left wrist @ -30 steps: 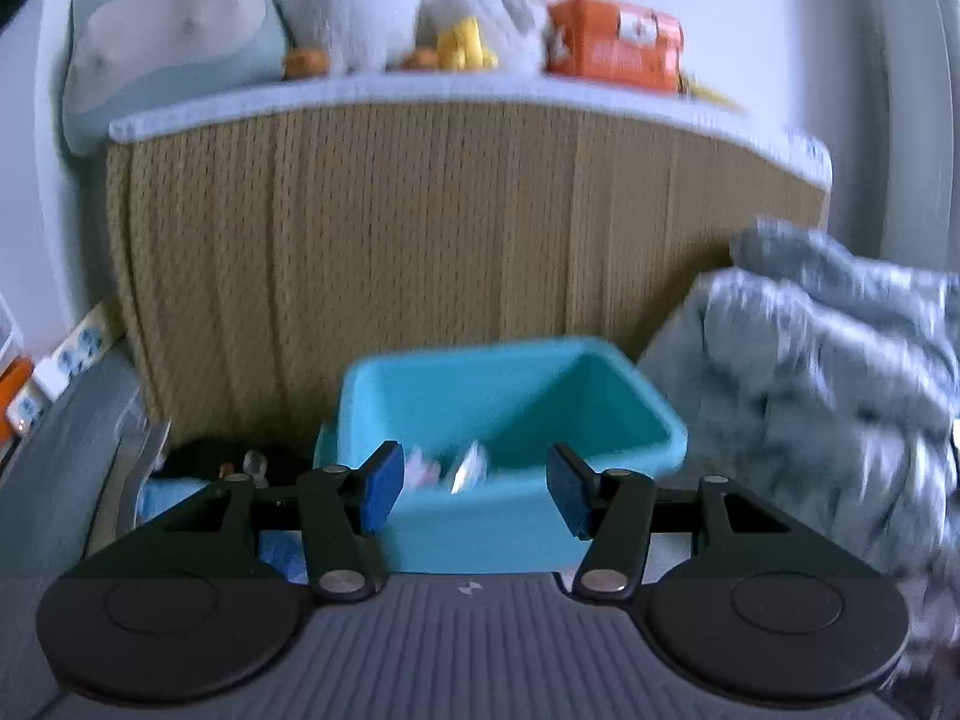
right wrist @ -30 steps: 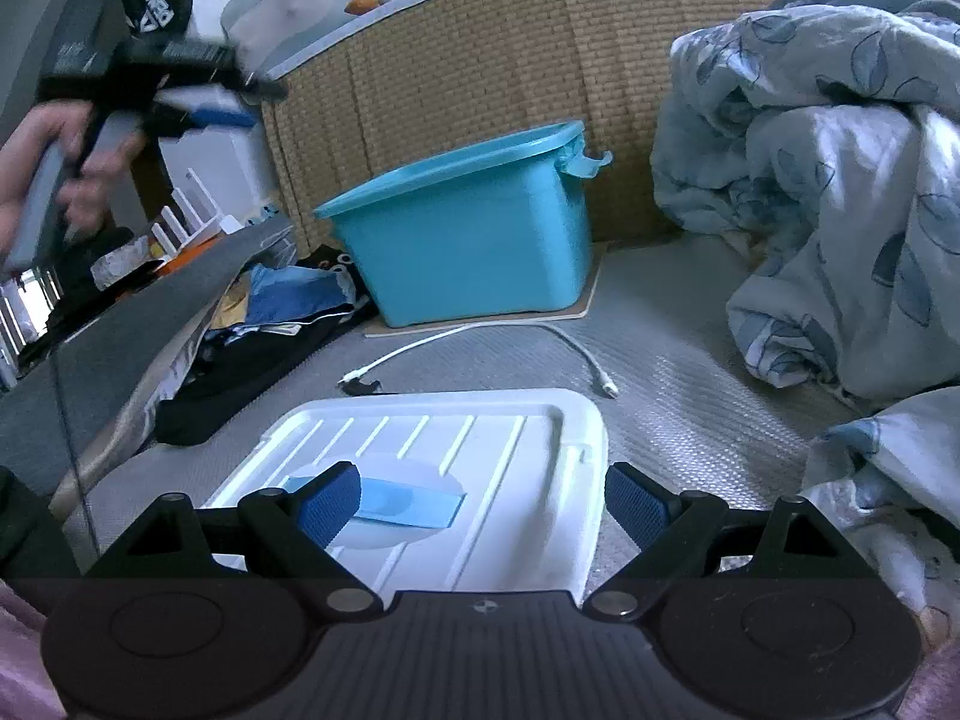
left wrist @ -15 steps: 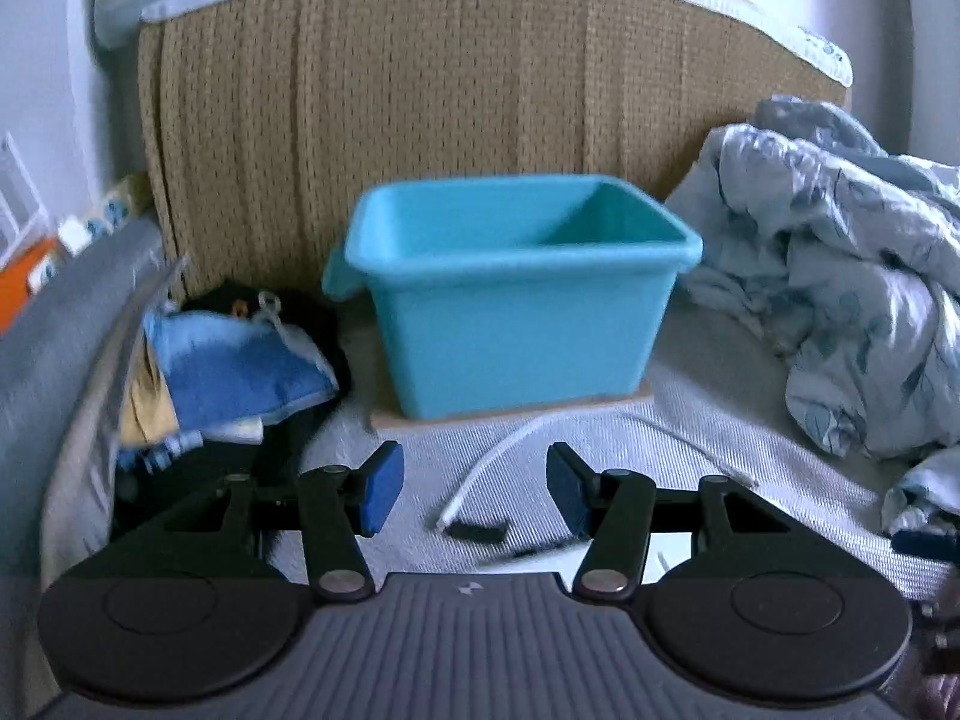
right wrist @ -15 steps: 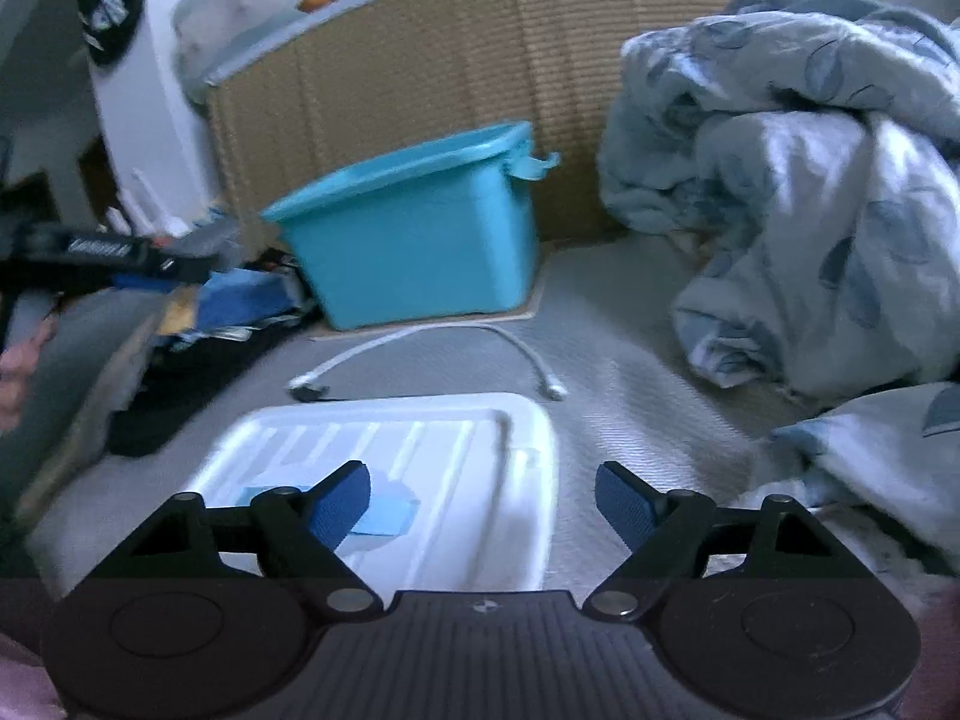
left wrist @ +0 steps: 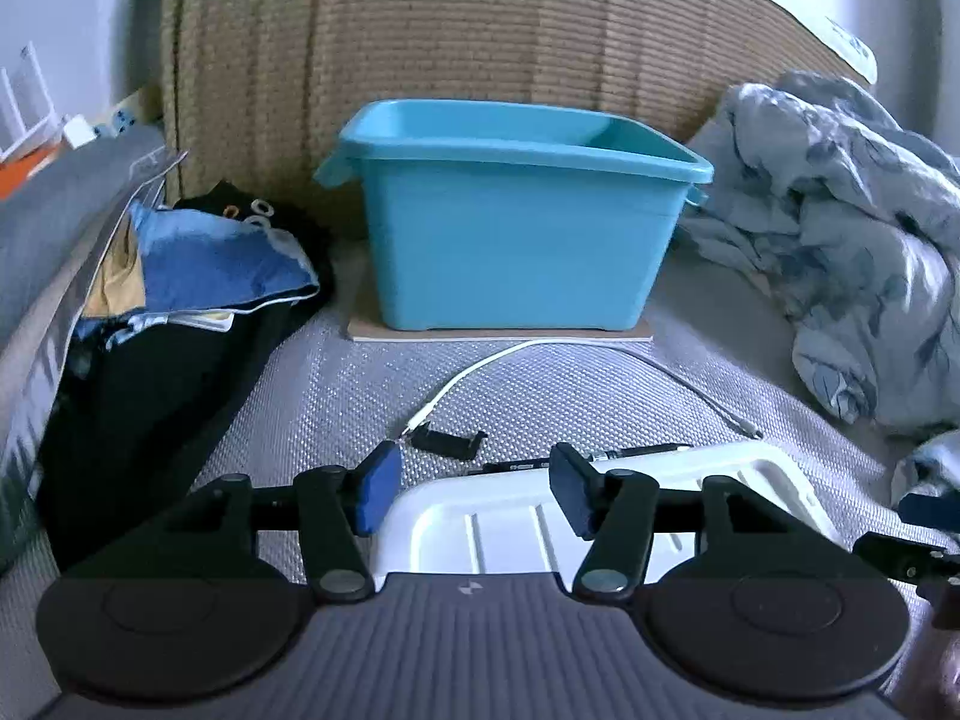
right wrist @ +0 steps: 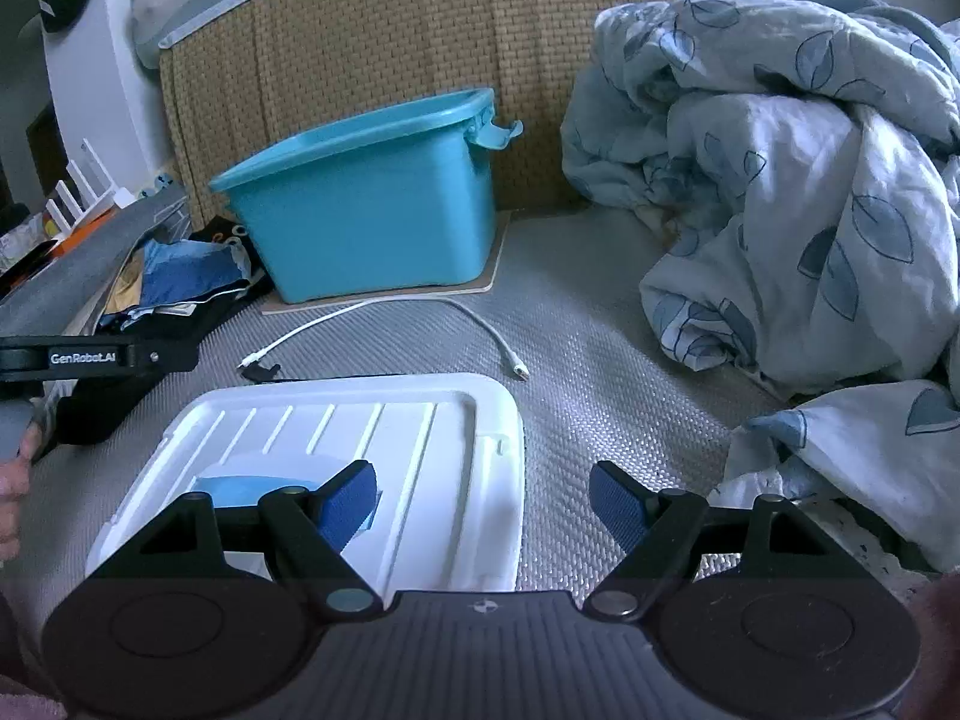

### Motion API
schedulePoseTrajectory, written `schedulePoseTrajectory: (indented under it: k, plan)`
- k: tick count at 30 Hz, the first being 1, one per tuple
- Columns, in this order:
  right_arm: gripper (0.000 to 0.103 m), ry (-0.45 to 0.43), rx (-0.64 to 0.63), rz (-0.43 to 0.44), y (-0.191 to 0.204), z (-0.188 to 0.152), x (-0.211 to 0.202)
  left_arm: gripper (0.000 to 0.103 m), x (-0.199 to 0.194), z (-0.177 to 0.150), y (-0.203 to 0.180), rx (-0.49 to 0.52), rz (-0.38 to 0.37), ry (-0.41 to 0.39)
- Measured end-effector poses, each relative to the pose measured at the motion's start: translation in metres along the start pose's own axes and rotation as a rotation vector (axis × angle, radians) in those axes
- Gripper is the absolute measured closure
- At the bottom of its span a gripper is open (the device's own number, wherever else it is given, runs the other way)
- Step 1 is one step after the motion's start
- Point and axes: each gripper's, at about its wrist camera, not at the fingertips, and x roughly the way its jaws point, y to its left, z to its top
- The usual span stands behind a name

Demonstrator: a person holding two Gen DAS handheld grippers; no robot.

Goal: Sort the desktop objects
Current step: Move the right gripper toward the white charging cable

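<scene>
Directly ahead of your left gripper [left wrist: 471, 483], its jaws half open and empty, a small black clip [left wrist: 450, 443] lies crosswise on the bed; right gripper [right wrist: 483, 495] jaws wide, empty.

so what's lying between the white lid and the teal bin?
A white cable curving across the grey mat, plus a small black clip near the white lid; both views show the teal bin.

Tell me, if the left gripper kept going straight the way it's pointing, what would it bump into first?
Probably the white lid just below the open left gripper; past its far edge lie a pen and a small black clip.
</scene>
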Motion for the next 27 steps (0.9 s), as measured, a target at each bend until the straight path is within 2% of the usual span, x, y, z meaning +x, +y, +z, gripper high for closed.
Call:
schedulePoseTrajectory:
  k: [4, 12, 15, 27]
  plan:
    - [0.021, -0.025, -0.018, -0.012, 0.002, 0.007, 0.001, 0.039, 0.003, 0.0, -0.004, 0.025, 0.015, -0.02]
    - [0.024, -0.044, -0.037, -0.019, -0.001, 0.018, 0.01, 0.038, 0.019, -0.004, -0.017, 0.079, 0.019, -0.002]
    - [0.029, -0.041, -0.042, -0.025, -0.003, 0.021, 0.014, 0.038, 0.025, -0.005, -0.018, 0.089, 0.026, 0.001]
    - [0.037, 0.005, -0.073, -0.035, -0.011, 0.039, 0.046, 0.038, 0.04, -0.006, -0.006, 0.031, 0.044, 0.009]
